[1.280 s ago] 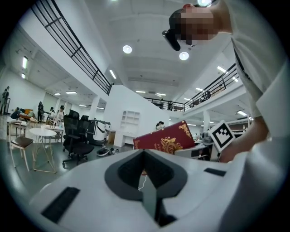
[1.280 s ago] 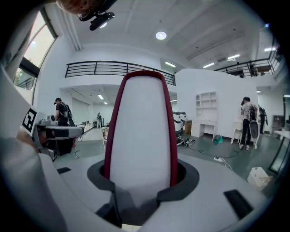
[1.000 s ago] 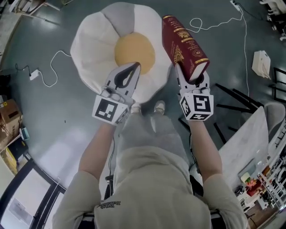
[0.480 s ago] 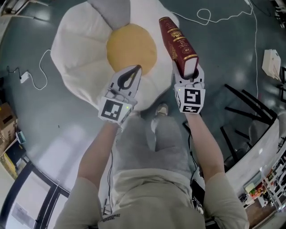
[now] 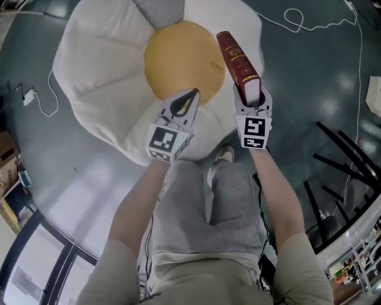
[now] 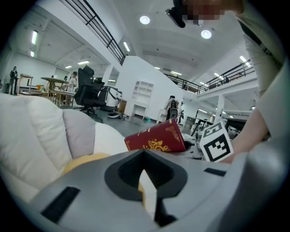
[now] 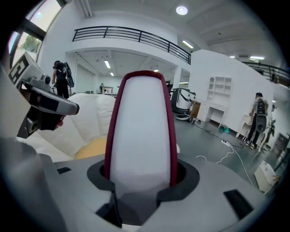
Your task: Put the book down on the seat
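A dark red book [image 5: 237, 59] with gold ornament stands on edge in my right gripper [image 5: 250, 100], which is shut on its lower end; the white page edge [image 7: 141, 122] fills the right gripper view between the jaws of the right gripper [image 7: 140, 179]. The book hangs over the right rim of the seat's yellow centre [image 5: 178, 59]. The seat [image 5: 95, 65] is a white flower-shaped floor cushion with one grey petal. My left gripper [image 5: 189, 99] is shut and empty, hovering over the seat's near edge, left of the book [image 6: 156, 138].
White cables [image 5: 297, 18] trail over the grey floor beyond and to the left of the seat. Black chair legs [image 5: 339, 173] spread at the right. A cardboard box [image 5: 6, 149] sits at the left edge. The person's shoe [image 5: 225, 156] is just short of the seat.
Both grippers have moved forward over the seat as the person stepped closer. The book, still held, now hangs above the yellow centre's right rim instead of off the cushion's right side.
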A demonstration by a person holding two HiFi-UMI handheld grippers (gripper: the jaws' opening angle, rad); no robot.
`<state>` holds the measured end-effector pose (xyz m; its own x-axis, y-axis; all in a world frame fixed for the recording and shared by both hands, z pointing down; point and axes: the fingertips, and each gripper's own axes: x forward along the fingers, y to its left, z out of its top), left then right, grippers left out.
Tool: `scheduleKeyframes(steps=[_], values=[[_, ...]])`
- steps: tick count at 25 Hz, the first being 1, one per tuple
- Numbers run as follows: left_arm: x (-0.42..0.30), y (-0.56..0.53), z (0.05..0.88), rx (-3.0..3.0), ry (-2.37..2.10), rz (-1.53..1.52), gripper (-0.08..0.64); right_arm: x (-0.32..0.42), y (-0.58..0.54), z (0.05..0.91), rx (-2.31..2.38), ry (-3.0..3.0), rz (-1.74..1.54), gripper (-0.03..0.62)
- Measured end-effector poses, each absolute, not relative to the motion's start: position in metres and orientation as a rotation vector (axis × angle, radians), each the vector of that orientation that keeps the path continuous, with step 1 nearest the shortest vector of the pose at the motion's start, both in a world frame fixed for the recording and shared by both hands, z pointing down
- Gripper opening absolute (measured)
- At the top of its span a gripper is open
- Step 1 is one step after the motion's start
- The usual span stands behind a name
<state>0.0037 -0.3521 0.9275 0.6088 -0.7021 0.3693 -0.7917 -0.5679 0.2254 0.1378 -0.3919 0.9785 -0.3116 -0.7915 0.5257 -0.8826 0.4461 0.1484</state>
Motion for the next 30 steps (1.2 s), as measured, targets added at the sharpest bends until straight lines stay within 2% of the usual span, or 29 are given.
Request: scheduleKeyframes(steps=[8,11,13,15,23,30], values=[[-0.013,-0.350,0.933,2.437,-1.218,0.363,0.009,0.119,-0.370,1.052,1.188,-2.112,0.355,0.229],[-0.016,-0.343,0.917,2.437,-1.210,0.358,0.009,0.099,-0.345,1.057,1.011,-2.129,0.410,0.318],[-0.016,-0.336,0.903,2.444,-1.184,0.343,0.011,0.086,-0.327,1.053,0.917,-2.121,0.430,0.342],[-0.017,-0.327,0.885,2.456,-1.156,0.341,0.011,0.074,-0.310,1.041,0.862,-2.132,0.463,0.362],[-0.010,-0.297,0.810,2.454,-1.151,0.342,0.011,0.077,-0.277,0.966,0.914,-2.179,0.670,0.367],[-0.036,-0.290,0.717,2.379,-1.249,0.227,0.011,0.086,-0.267,0.848,1.001,-2.232,0.689,0.360]])
